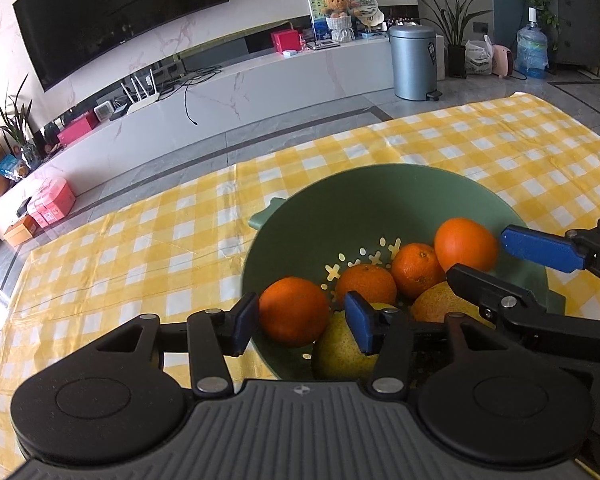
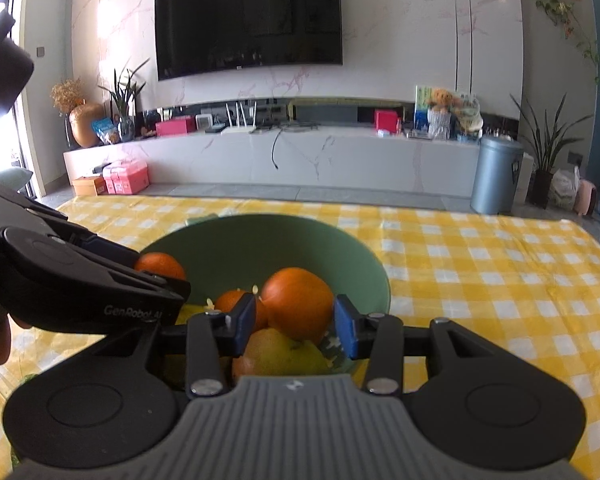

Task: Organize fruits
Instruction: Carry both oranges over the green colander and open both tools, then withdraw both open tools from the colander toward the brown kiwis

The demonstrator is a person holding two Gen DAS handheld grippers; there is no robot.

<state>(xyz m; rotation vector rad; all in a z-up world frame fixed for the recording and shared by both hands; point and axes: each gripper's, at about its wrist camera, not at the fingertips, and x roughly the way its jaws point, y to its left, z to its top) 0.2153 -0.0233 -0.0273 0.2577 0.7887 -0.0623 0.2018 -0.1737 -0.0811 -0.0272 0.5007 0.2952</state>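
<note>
A green colander bowl (image 1: 380, 196) sits on the yellow checked tablecloth and holds several oranges and two yellow-green pears. In the left wrist view my left gripper (image 1: 302, 326) is open over the bowl's near rim, its pads on either side of an orange (image 1: 294, 310), not pressing it. A pear (image 1: 336, 350) lies under the right pad. The right gripper (image 1: 512, 256) reaches in from the right, open beside another orange (image 1: 464, 244). In the right wrist view my right gripper (image 2: 295, 324) is open around an orange (image 2: 298, 302) above a pear (image 2: 280, 354); the bowl's wall (image 2: 260, 248) rises behind.
The tablecloth (image 1: 140, 248) spreads left and behind the bowl (image 2: 480, 280). The left gripper's body (image 2: 72, 280) crowds the bowl's left side in the right wrist view. Beyond the table are a floor, a white TV bench and a grey bin (image 1: 414, 62).
</note>
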